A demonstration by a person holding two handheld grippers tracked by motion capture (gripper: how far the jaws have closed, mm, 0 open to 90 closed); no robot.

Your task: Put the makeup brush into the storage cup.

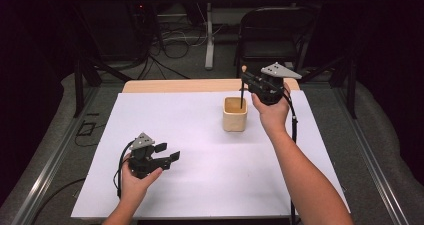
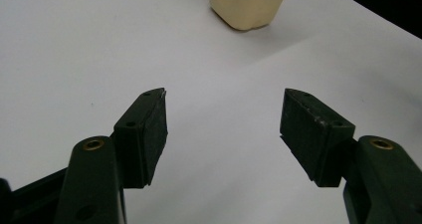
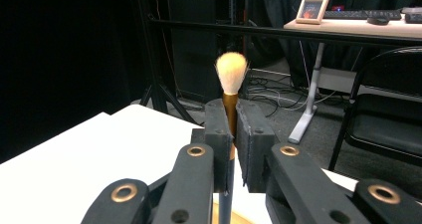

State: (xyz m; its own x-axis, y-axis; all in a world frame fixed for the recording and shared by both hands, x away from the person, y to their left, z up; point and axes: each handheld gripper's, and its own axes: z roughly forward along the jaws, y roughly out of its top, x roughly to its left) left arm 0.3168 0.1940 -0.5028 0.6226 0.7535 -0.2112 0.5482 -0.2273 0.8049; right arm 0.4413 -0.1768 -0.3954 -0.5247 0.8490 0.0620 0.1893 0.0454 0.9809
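High view: holding a makeup brush (image 1: 243, 87) upright in the right gripper (image 1: 250, 82), handle tip dipping into the wooden cup (image 1: 234, 116) directly beneath, long axis vertical. Clamping tight on the ferrule, bristles (image 3: 231, 71) pointing up. Resting near the table's (image 1: 200, 135) front-left, well apart: left gripper (image 1: 167, 152), gaping wide, gripping nothing.

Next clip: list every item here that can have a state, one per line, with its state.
Brush: upright, bristles up, clamped between the right gripper's fingers, handle end down in the cup.
Cup: upright on the white sheet, open-topped.
Right gripper: shut on the brush, above the cup.
Left gripper: open, nothing between its fingers, low over the sheet.
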